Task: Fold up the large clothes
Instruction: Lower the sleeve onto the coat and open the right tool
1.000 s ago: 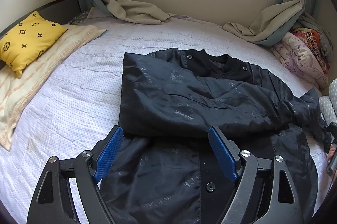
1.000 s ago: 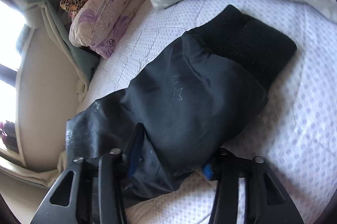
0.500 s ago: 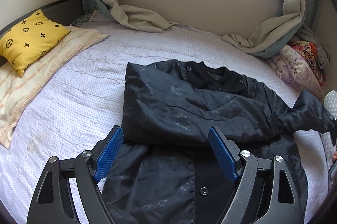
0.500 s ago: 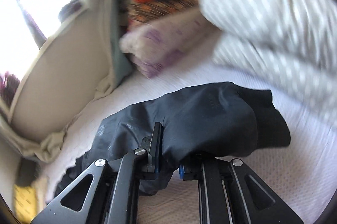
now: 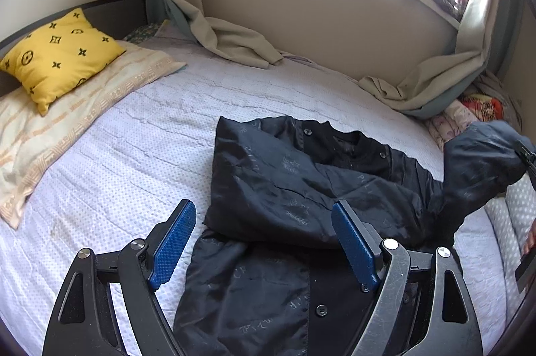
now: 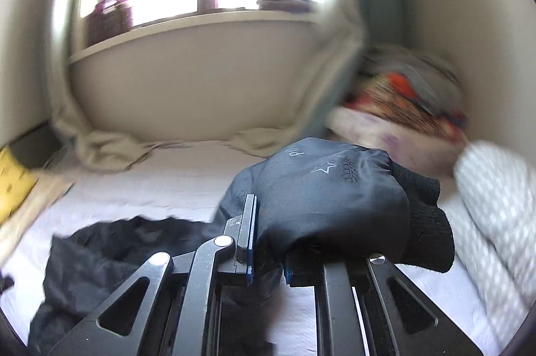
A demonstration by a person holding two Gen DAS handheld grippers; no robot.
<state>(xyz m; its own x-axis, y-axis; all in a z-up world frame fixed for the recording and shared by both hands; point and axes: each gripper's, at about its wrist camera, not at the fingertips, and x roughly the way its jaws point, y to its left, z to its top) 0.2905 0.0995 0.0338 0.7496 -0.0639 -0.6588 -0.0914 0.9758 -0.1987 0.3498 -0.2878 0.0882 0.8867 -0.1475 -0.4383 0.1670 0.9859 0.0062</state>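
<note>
A black jacket lies spread on the bed, its left sleeve folded across the chest. My left gripper is open and empty, hovering over the jacket's lower front. My right gripper is shut on the jacket's right sleeve, holding it lifted above the bed, with the knit cuff drooping to the right. The lifted sleeve also shows at the right edge of the left wrist view.
A yellow patterned cushion rests on a beige pillow at the far left. Curtains drape onto the bed under the window. Folded bedding and a dotted pillow lie at the right.
My right gripper closed on the right sleeve and lifted it off the bed, swinging toward the jacket's body. My left gripper pulled back and up slightly, staying open.
</note>
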